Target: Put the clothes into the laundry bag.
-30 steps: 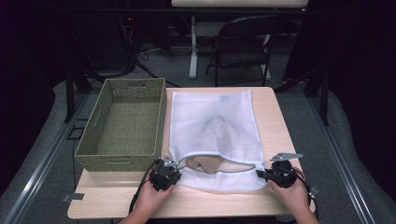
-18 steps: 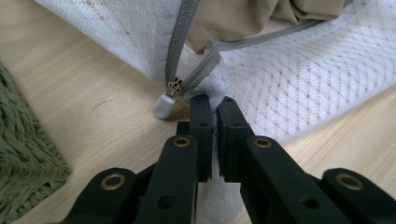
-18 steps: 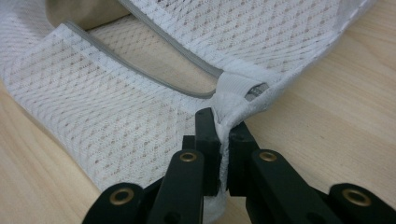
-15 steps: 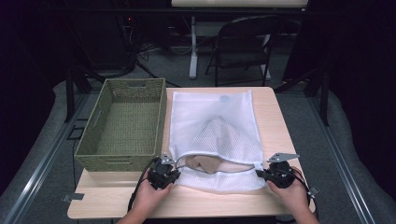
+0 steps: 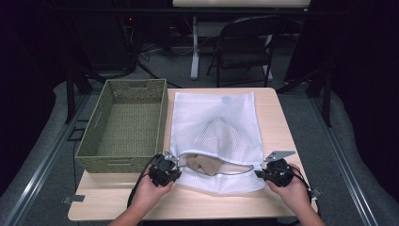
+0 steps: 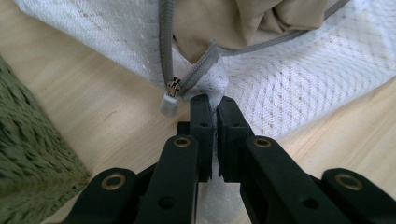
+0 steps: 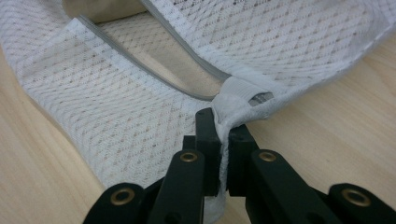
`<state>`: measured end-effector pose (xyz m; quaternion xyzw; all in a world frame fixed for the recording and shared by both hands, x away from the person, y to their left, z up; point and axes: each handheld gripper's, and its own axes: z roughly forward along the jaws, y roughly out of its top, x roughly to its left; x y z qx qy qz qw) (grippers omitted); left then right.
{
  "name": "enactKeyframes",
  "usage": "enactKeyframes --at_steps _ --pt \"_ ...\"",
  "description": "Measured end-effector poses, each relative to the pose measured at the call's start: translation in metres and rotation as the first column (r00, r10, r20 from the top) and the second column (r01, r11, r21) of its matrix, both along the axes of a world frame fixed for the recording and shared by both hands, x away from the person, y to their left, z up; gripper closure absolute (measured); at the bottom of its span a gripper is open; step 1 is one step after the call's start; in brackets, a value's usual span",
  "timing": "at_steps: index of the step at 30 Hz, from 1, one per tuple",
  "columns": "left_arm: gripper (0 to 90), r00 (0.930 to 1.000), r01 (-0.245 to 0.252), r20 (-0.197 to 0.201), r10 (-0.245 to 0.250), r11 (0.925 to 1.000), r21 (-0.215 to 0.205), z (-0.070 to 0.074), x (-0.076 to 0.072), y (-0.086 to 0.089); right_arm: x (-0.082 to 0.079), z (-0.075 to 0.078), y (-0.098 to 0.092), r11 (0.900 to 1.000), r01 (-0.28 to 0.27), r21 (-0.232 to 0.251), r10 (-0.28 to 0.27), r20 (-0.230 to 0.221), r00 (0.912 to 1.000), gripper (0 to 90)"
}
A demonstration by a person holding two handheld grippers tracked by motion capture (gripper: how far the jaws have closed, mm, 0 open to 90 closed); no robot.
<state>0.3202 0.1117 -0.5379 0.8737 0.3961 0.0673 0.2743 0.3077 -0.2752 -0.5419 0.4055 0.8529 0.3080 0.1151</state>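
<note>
My left gripper [image 6: 212, 105] and right gripper [image 7: 223, 120] clamp the bag [image 5: 214, 125] corners beside the zipper [image 6: 173, 87]; uneven lifting could spill the cloth [image 5: 203, 163].

Tool [image 7: 223, 128] clamped on mesh bag [image 7: 140, 107]

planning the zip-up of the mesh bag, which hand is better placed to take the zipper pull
Left, probably. The left tongs pinch the white mesh laundry bag right beside the small white zipper pull. The right tongs clamp the bag's opposite corner, at the zipper's far end, better suited to hold it taut.
</note>
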Motion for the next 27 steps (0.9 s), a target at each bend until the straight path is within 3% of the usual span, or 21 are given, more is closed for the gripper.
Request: enactKeyframes --at_steps 4,11,22,27 --pt "86.8 0.9995 0.020 -0.024 -0.020 0.9998 0.007 0.007 0.005 -0.002 0.005 0.005 0.005 0.999 -0.029 -0.038 0.029 -0.001 0.9996 86.6" --pt "86.9 0.9988 0.038 -0.033 -0.037 0.9991 0.022 0.013 0.010 -0.007 0.012 0.013 0.013 0.992 -0.082 -0.092 0.082 -0.007 0.9966 86.6" --pt "87.0 0.9972 0.071 -0.027 -0.070 0.9967 0.038 0.026 0.014 -0.015 0.018 0.026 0.026 0.986 -0.136 -0.097 0.138 0.016 0.9903 86.5" --pt "86.9 0.9944 0.099 -0.045 -0.096 0.9931 0.064 0.031 0.017 -0.018 0.021 0.032 0.032 0.984 -0.152 -0.095 0.155 0.025 0.9877 86.5"
